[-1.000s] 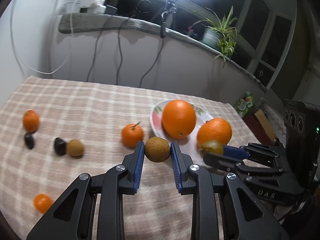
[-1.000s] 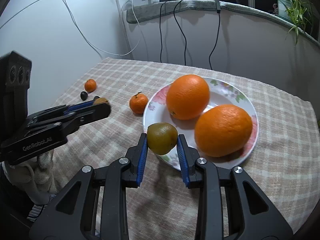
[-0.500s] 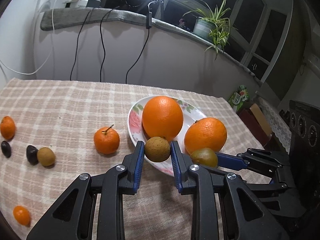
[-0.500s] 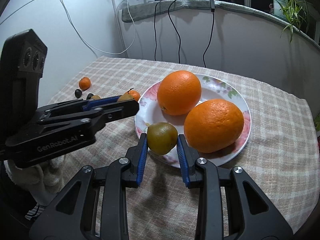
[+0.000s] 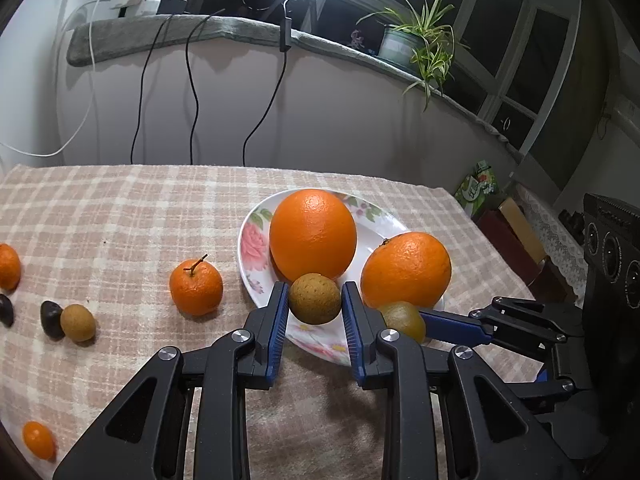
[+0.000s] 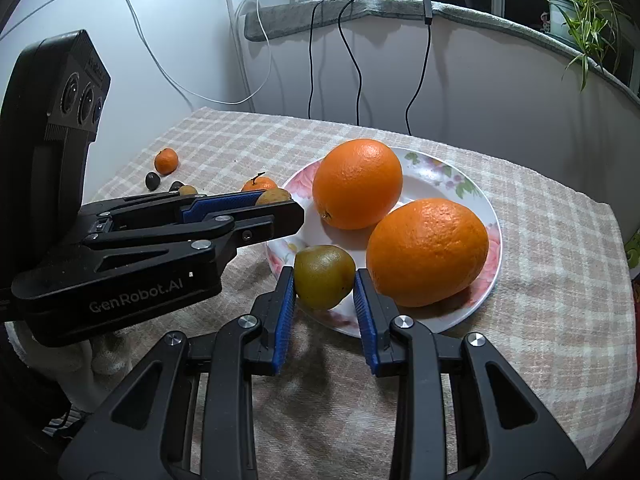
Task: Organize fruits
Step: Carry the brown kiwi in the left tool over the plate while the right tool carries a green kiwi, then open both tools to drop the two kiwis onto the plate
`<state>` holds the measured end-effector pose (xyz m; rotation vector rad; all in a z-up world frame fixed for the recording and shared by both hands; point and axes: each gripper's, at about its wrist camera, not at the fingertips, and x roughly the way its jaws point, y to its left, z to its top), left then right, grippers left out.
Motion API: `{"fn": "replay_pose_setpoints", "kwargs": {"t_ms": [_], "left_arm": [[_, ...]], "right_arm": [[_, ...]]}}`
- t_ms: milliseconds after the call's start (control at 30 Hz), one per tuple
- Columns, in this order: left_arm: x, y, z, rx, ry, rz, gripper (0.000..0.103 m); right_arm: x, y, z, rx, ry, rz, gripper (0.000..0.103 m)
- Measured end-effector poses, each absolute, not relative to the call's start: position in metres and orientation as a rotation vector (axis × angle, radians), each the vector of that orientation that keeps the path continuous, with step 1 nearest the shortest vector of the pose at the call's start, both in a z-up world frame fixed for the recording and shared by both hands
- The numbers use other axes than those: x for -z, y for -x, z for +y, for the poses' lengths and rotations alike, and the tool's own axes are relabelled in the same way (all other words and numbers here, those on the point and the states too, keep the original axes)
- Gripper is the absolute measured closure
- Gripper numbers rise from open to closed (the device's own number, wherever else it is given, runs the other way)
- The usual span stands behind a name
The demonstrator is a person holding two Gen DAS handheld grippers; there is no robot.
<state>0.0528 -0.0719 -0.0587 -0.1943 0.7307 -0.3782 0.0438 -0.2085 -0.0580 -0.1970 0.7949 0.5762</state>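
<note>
My left gripper (image 5: 315,300) is shut on a small brown round fruit (image 5: 315,298), held over the near rim of the flowered plate (image 5: 256,248). Two big oranges (image 5: 313,234) (image 5: 406,270) lie on that plate. My right gripper (image 6: 325,278) is shut on a green-brown fruit (image 6: 324,276) above the plate's near edge (image 6: 490,216), beside the nearer orange (image 6: 426,252). The left gripper (image 6: 280,200) shows side-on at the left of the right wrist view, the brown fruit (image 6: 274,196) between its tips. A tangerine (image 5: 196,286) sits just left of the plate.
On the checked cloth (image 5: 120,208) at the left lie a brown fruit (image 5: 78,322), two dark fruits (image 5: 51,318), an orange (image 5: 8,266) and a tiny orange (image 5: 38,439). Cables hang down the wall behind. A potted plant (image 5: 416,44) stands on the ledge.
The left gripper has swung right with its brown fruit, from over the cloth to over the plate's rim, close beside the right gripper. The right gripper has stayed put with its fruit.
</note>
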Motion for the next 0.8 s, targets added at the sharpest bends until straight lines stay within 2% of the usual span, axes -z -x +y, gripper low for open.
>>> {"fn": "replay_pose_setpoints", "kwargs": {"t_ms": [133, 200, 333, 467, 500, 567, 633, 800], "left_arm": [[0.0583, -0.0533, -0.0732, 0.378, 0.186, 0.731, 0.075], [0.0580, -0.0539, -0.0734, 0.376, 0.183, 0.730, 0.069], [0.0575, -0.0552, -0.0721, 0.374, 0.183, 0.730, 0.067], [0.0570, -0.0548, -0.0708, 0.367, 0.182, 0.728, 0.066], [0.0566, -0.0547, -0.0700, 0.364, 0.183, 0.726, 0.063], [0.0556, -0.0542, -0.0689, 0.357, 0.186, 0.723, 0.055], [0.0546, -0.0536, -0.0676, 0.354, 0.191, 0.721, 0.054], [0.0526, -0.0517, -0.0658, 0.345, 0.193, 0.713, 0.054]], "right_arm": [[0.0587, -0.0440, -0.2084, -0.569, 0.204, 0.792, 0.072], [0.0586, -0.0438, -0.2084, -0.565, 0.205, 0.790, 0.072], [0.0578, -0.0428, -0.2075, -0.561, 0.213, 0.790, 0.071], [0.0563, -0.0409, -0.2067, -0.561, 0.214, 0.781, 0.058], [0.0550, -0.0401, -0.2066, -0.560, 0.214, 0.775, 0.056], [0.0529, -0.0386, -0.2068, -0.559, 0.216, 0.763, 0.045], [0.0508, -0.0382, -0.2069, -0.560, 0.219, 0.754, 0.041], [0.0492, -0.0384, -0.2080, -0.561, 0.213, 0.753, 0.040]]}}
